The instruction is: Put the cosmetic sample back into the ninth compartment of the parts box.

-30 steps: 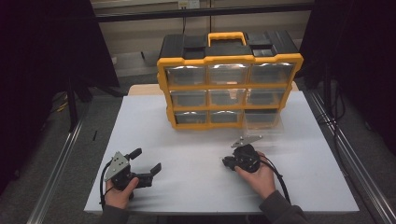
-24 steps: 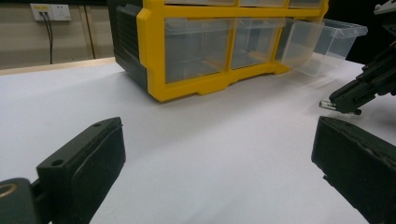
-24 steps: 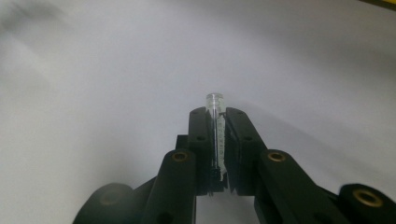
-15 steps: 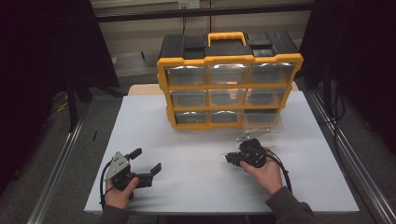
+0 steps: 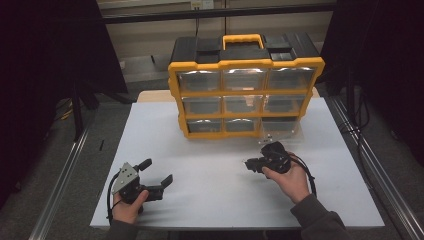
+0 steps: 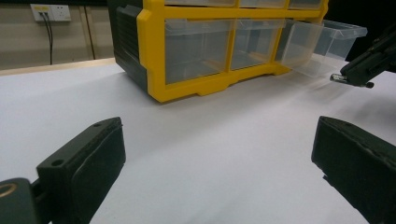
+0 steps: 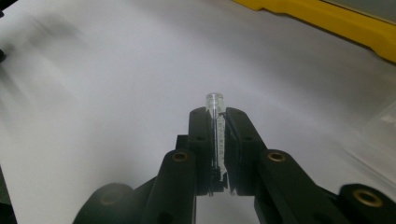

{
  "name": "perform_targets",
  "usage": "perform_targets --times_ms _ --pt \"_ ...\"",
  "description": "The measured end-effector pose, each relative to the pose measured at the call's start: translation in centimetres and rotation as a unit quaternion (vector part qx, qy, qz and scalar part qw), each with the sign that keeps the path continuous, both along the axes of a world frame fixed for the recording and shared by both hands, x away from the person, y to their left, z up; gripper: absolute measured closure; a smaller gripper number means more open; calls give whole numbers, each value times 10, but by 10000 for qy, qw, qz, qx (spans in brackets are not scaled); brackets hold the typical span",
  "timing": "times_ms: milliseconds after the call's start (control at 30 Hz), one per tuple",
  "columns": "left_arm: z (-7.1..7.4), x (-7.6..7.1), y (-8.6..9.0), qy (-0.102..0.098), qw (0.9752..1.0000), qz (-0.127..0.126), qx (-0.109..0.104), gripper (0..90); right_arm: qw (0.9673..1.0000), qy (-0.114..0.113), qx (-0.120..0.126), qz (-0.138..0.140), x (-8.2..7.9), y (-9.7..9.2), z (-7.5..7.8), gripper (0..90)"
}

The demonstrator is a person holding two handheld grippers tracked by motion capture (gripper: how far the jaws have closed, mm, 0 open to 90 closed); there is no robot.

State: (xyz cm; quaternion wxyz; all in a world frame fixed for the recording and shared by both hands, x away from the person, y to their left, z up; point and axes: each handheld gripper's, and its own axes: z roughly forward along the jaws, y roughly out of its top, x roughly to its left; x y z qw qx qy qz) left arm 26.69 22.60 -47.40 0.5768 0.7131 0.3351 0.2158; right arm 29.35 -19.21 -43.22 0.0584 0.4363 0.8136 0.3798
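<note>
Right gripper (image 5: 252, 163) has been drawn back from the yellow drawer organiser (image 5: 245, 95) over the last second and turned toward the counter's middle. Its jaws are closed on a small clear tube (image 7: 215, 122), seen upright between them in the right gripper view; what it contains cannot be told. The bottom-right clear drawer (image 6: 322, 46) is seen pulled out of the organiser in the left gripper view, so the tube is judged to have been taken from it, and a placing or transfer step is judged next.

Left gripper (image 5: 159, 175) unmoved, resting low at the near left of the counter (image 5: 210, 200), jaws wide apart and empty.

Surface: plain white counter, bare apart from the organiser at the back. Room dim; dark curtains at both sides, a wall socket (image 6: 50, 12) behind.
</note>
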Motion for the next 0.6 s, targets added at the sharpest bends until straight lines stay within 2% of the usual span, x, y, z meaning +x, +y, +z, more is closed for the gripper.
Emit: perform_targets --times_ms 100,167,600 --pt "0 0 0 6 10000 -8 2 29 10000 -31 65 29 2 -3 3 816" --pt "0 0 -1 25 10000 -23 -15 29 10000 -6 2 21 3 -5 7 816" --pt "0 0 0 -2 10000 0 10 29 10000 -36 43 60 6 -7 18 816"
